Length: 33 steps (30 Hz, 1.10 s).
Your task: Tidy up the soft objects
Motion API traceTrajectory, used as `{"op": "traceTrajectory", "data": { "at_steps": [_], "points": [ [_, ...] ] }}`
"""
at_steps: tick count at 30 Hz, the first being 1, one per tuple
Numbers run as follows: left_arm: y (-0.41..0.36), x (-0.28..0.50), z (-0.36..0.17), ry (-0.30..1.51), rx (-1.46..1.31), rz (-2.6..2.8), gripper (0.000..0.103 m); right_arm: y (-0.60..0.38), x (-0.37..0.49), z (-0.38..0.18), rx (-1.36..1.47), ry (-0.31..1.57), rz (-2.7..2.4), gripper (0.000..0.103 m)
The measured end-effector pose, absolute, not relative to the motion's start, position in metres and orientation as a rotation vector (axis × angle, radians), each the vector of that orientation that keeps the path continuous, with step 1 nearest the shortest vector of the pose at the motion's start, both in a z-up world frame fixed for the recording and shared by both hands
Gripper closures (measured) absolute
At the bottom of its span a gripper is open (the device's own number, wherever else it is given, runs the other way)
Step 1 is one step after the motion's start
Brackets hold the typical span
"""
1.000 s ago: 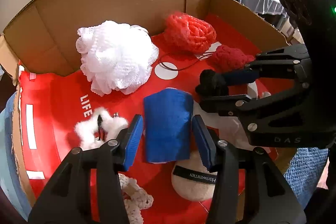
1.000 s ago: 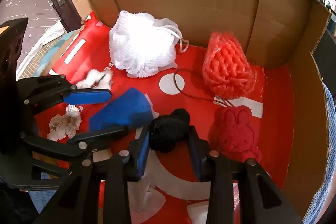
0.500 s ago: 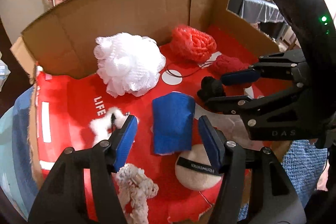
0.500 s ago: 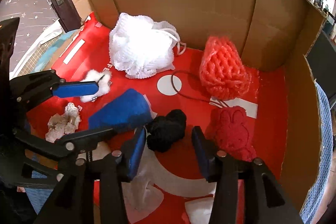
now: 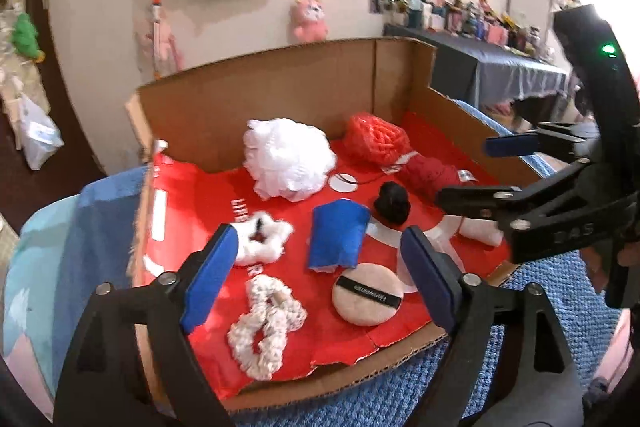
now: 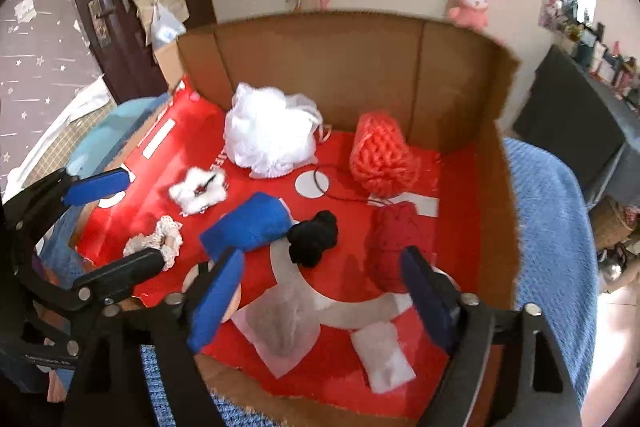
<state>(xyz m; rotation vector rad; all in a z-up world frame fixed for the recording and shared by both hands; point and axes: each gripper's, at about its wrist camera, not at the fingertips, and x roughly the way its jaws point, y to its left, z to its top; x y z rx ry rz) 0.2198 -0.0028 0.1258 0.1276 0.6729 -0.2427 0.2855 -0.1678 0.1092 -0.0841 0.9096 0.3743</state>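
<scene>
Soft objects lie on the red floor of an open cardboard box point(image 5: 280, 83): a blue cloth roll point(image 5: 338, 235) point(image 6: 250, 225), a black pompom point(image 5: 392, 203) point(image 6: 314, 237), a white mesh pouf point(image 5: 288, 159) point(image 6: 266, 131), an orange knit ball point(image 5: 374, 139) point(image 6: 382, 159), a dark red knit bunny point(image 5: 430, 175) point(image 6: 394, 243), a white fluffy clip point(image 5: 262, 239), a cream scrunchie point(image 5: 264, 323) and a beige powder puff point(image 5: 368, 295). My left gripper point(image 5: 320, 279) is open and empty, held back above the box's near edge. My right gripper point(image 6: 320, 299) is open and empty, also pulled back.
A white sachet point(image 6: 386, 355) and a translucent bag point(image 6: 280, 323) lie near the box's front. The box sits on a blue knit blanket point(image 6: 548, 219). A dark table with clutter point(image 5: 500, 67) stands at the right, a wall with hanging toys behind.
Both grippers opened, left the blue roll and the black pompom on the box floor, and drew back and up out of the box.
</scene>
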Motion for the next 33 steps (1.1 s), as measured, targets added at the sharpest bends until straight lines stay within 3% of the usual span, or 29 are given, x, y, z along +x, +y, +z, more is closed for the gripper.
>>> {"op": "traceTrajectory", "data": {
  "at_steps": [2,4,15,33],
  "points": [
    [0.0,0.212,0.125,0.648,0.115,-0.211,0.013,-0.167,0.277,0.115,-0.087,0.878,0.351,0.003],
    [0.004,0.204,0.124,0.609,0.103,-0.172,0.011,-0.17,0.266,0.119,-0.081,0.832,0.313,0.0],
    [0.003,0.198,0.102,0.514,0.084,-0.079,0.01,-0.177,0.227,0.099,-0.084,0.604,0.179,0.0],
    [0.017,0.211,0.076,0.57,0.018,-0.045,0.01,-0.172,0.227,0.075,-0.083,0.586,0.159,0.0]
  ]
}}
